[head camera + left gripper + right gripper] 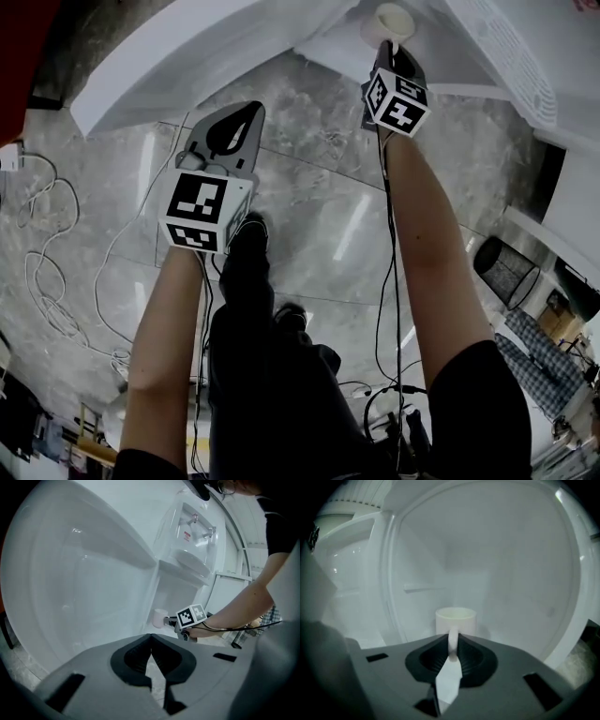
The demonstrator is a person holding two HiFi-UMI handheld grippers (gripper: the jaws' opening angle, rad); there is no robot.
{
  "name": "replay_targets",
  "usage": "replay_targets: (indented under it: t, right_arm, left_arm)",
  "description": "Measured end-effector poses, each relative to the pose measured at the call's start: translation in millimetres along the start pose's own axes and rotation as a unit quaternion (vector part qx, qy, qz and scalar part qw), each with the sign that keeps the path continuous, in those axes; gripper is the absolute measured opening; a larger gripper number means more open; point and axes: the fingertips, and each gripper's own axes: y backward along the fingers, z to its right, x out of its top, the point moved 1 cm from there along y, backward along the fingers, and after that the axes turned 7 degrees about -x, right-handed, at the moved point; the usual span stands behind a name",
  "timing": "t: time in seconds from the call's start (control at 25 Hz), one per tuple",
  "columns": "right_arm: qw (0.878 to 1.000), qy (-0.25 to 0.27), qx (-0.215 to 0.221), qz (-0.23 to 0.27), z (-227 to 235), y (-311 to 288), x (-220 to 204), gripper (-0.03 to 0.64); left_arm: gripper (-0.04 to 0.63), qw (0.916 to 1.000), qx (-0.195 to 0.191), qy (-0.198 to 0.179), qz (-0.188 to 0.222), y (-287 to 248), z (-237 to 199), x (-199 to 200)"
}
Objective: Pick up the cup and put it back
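Now, right gripper fingers clamped on cup handle; left gripper fingers together.

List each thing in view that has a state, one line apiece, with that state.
cup: upright, handle caught between the right gripper's jaws.
right gripper: shut on the cup's handle.
left gripper: jaws together at the tips, nothing between them, held apart from the cup.
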Motion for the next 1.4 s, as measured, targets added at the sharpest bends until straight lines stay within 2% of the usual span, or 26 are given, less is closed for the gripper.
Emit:
replay_targets:
  t: [0.12, 0.28, 0.32, 0.44, 0.52, 0.64, 0.72, 0.92, 1.0, 1.16, 1.28, 1.4]
  right_arm:
    - [0.999, 0.017, 0.016, -0.040, -7, 0, -16, 0.071]
    - [0.998, -0.004, 0.020, -0.060, -9, 16, -19, 0.211]
    - [0.997, -0.012, 0.026, -0.067, -12, 25, -19, 0.221]
    - [0.995, 0.003, 0.052, -0.088, -26, 66, -18, 0.215]
    - [0.993, 0.014, 0.068, -0.091, -31, 98, -5, 0.216]
    - [0.992, 0.003, 0.084, -0.091, -36, 154, 21, 0.216]
    - [0.991, -0.021, 0.090, -0.091, -38, 193, 43, 0.216]
    - [0.983, -0.135, 0.097, -0.079, -30, 294, 109, 0.216]
    - [0.981, -0.149, 0.107, -0.063, -31, 332, 140, 0.215]
    - [0.982, -0.119, 0.144, -0.038, -32, 403, 187, 0.206]
    - [0.984, -0.093, 0.153, -0.025, -27, 443, 199, 0.192]
    - [0.986, -0.073, 0.150, -0.001, -19, 470, 201, 0.178]
  left_arm:
    - [0.011, 1.0000, -0.004, 0.000, -0.004, 3, 5, -2]
    - [0.011, 1.0000, -0.005, -0.002, -0.007, 15, 10, 5]
    - [0.011, 0.9999, -0.002, -0.003, -0.011, 21, 11, 7]
    - [0.011, 0.9998, 0.008, -0.004, -0.016, 50, 19, 21]
    - [0.011, 0.9998, 0.018, 0.007, -0.010, 75, 31, 35]
    - [0.011, 0.9995, 0.024, 0.018, -0.012, 114, 58, 54]
    - [0.011, 0.9993, 0.028, 0.019, -0.012, 141, 78, 72]
    - [0.011, 0.9991, 0.038, 0.019, 0.001, 215, 137, 124]
    - [0.011, 0.9988, 0.044, 0.018, 0.010, 249, 159, 144]
    - [0.011, 0.9967, 0.062, 0.044, 0.029, 316, 205, 165]
    - [0.011, 0.9955, 0.068, 0.056, 0.035, 352, 234, 165]
    - [0.011, 0.9949, 0.076, 0.060, 0.028, 371, 243, 153]
